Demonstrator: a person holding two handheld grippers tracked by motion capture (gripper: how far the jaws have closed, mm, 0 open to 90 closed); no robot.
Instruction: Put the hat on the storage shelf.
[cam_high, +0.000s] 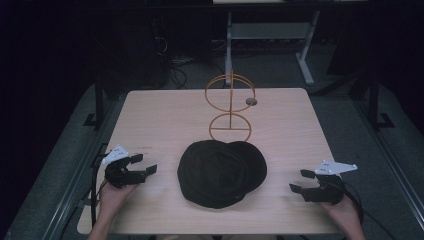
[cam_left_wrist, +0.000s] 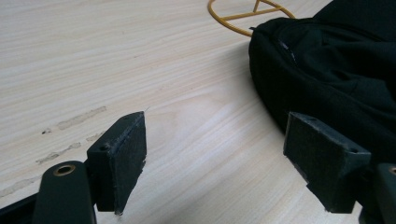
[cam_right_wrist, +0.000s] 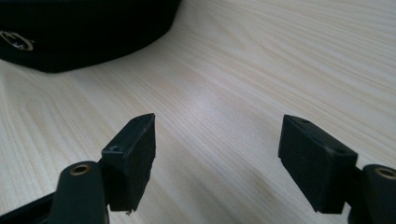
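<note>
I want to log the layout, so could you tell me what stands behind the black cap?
Behind the black cap stands an orange wire stand on the table; the cap's edge hides the nearest part of its base ring.

A lab or test room is suggested: a pale wooden tabletop (cam_high: 150, 115) is framed by dark metal posts (cam_high: 98, 102), loose cables (cam_high: 175, 75) are seen on the grey carpet (cam_high: 280, 70) behind it, and the white leg of a height-adjustable desk (cam_high: 305, 62) is set against an unlit background
</note>
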